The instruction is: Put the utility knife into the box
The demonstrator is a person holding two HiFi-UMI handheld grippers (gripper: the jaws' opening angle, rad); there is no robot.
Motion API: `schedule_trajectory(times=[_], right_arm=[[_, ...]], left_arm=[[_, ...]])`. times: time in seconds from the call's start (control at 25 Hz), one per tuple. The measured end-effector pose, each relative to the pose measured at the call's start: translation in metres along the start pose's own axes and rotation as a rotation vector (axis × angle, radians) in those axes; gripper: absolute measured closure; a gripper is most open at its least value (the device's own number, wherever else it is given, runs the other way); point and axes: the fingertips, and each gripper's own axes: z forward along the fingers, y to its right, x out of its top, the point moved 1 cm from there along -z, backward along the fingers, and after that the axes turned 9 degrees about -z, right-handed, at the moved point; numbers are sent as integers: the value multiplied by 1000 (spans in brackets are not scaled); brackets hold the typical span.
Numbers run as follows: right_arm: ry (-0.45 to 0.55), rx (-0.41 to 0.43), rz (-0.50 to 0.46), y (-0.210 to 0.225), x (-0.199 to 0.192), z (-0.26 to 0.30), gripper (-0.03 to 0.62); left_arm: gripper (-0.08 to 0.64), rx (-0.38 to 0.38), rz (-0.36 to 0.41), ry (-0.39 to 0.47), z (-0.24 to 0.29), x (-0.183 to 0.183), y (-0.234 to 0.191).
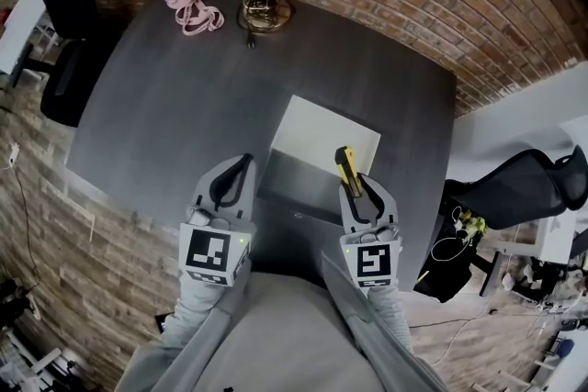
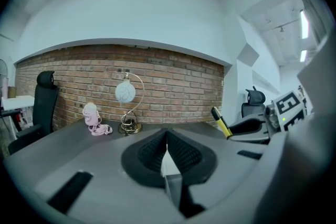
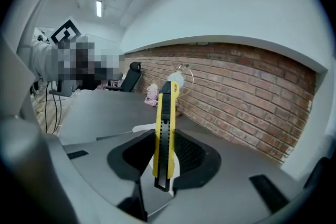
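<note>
Right gripper (image 3: 164, 150) snug on utility knife (image 3: 166, 107), box (image 1: 323, 137) outline unclear

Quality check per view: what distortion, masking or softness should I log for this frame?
Head view: fisheye bows the table edges; utility knife reads sharp. Left gripper view: brick wall curves into an arc; the shut left gripper looks soft up close. Right gripper view: mosaic patch at left, ceiling light blown out, utility knife in the right gripper crisp.
</note>
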Motion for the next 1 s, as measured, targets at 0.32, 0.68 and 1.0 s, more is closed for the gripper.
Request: schedule_trajectory(times=[0.32, 0.68, 1.0], right_arm=[[-58, 136, -32, -35, -23, 25, 466], [-129, 240, -101, -60, -48, 45, 466], [-187, 336, -133, -80, -68, 56, 466]], left_arm=[[540, 10, -12, -24, -3, -16, -7], [540, -15, -30, -64, 0, -27, -4], [540, -46, -23, -84, 4, -35, 1]])
